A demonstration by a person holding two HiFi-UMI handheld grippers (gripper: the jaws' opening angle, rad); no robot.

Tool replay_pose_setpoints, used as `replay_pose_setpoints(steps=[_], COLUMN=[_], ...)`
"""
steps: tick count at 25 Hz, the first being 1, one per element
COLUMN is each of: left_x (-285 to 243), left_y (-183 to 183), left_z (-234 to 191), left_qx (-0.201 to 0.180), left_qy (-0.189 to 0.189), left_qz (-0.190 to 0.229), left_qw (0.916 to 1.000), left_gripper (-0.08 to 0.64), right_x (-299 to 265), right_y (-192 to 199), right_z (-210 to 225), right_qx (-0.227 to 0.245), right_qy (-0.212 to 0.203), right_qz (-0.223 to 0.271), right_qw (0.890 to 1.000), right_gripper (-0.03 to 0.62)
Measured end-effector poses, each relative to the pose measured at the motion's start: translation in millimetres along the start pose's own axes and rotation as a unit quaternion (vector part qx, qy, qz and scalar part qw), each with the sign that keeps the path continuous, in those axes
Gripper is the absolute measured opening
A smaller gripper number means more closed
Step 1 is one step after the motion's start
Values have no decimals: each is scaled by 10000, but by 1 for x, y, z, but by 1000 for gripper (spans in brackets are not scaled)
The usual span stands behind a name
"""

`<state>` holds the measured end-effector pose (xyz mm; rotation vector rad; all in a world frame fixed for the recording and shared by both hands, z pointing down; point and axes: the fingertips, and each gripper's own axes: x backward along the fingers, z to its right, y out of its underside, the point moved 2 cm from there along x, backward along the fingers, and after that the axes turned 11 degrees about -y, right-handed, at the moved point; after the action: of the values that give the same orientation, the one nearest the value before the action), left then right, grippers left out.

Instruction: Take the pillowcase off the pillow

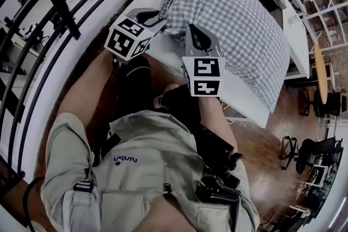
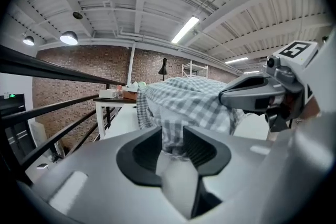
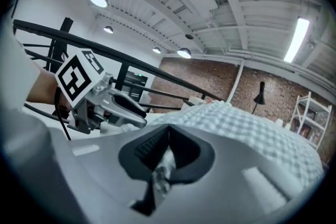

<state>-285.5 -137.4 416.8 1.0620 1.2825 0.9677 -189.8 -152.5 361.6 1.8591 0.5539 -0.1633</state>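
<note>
pillowcase [image 1: 234, 24], grey-and-white checked, lies filled with its pillow on a long white worktop [image 1: 246, 105], running from the near left corner up and away to the right. in the head view the cloth covers the pillow completely.

at the far left a black railing [image 1: 49, 35] curves alongside the worktop. next to it the left gripper [image 1: 161, 23] reaches the near left end of the pillowcase. its own view shows the left gripper [image 2: 172, 136] clamped on a thick bunch of checked cloth, which fills the gap between the jaws and rises above them.

just to the right, the right gripper [image 1: 196, 36] meets the near long edge of the pillowcase, close beside the left one. in its own view the right gripper [image 3: 167, 136] has its jaws together, tips touching, with a thin scrap of pale checked cloth pinched between the pads. both grippers point nearly level, slightly downward.

further right, beyond the worktop, black office chairs [image 1: 312, 150] stand on a wooden floor [image 1: 261, 138].
</note>
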Motion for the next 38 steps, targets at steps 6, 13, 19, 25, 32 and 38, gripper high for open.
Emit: replay_pose_setpoints(steps=[6,13,19,25,32,38], left_x=[-7,-11,-32,-20,-8,-6], left_y=[-13,-29,-10,-56,-83,-84], left_z=[13,26,37,18,0,12], left_qx=[-117,-395,-930,-768,298,341], left_qy=[159,90,336,315,544,746], left_qz=[-60,-50,-528,3,354,313], left_qw=[9998,9992,9937,9966,9974,9961], left_gripper=[138,132,71,14,14,14], right_x=[17,26,23,29,53,52], right_y=[15,33,33,32,25,43], right_z=[11,11,4,2,15,15], right_qx=[-308,-579,-650,-577,-197,-254], right_qy=[132,-58,-216,-267,-93,-209], right_qz=[223,321,370,289,129,-284], right_qw=[9992,9978,9970,9976,9997,9991], right_gripper=[5,5,5,5,5,5])
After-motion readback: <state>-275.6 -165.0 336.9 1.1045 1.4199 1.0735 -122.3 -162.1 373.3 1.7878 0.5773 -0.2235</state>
